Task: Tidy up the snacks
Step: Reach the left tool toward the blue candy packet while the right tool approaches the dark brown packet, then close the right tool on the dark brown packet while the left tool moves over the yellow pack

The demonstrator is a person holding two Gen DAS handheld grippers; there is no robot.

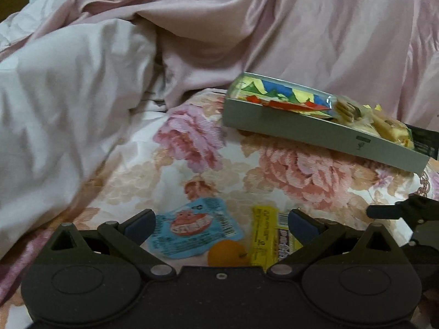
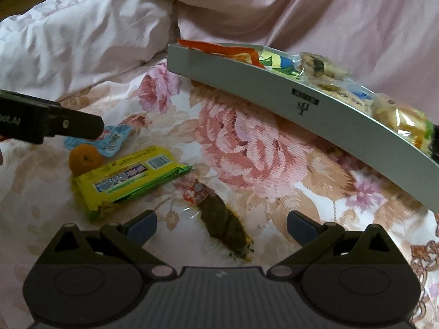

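Observation:
A grey box [image 1: 315,126] with several snack packets in it lies on the floral bedspread, also in the right wrist view [image 2: 274,101]. My left gripper [image 1: 221,226] is open just above a blue packet [image 1: 192,227], a small orange fruit [image 1: 226,253] and a yellow packet [image 1: 267,235]. My right gripper [image 2: 221,226] is open over a dark wrapped snack [image 2: 225,226]. The yellow packet [image 2: 126,175], the orange fruit [image 2: 83,160] and the blue packet [image 2: 115,137] lie to its left. The left gripper's finger [image 2: 79,127] shows there over the blue packet.
A rumpled pink and white duvet [image 1: 82,82] is piled behind and to the left of the snacks. The floral bedspread [image 2: 260,150] lies between the loose snacks and the box. The right gripper's tip [image 1: 397,211] shows at the right edge.

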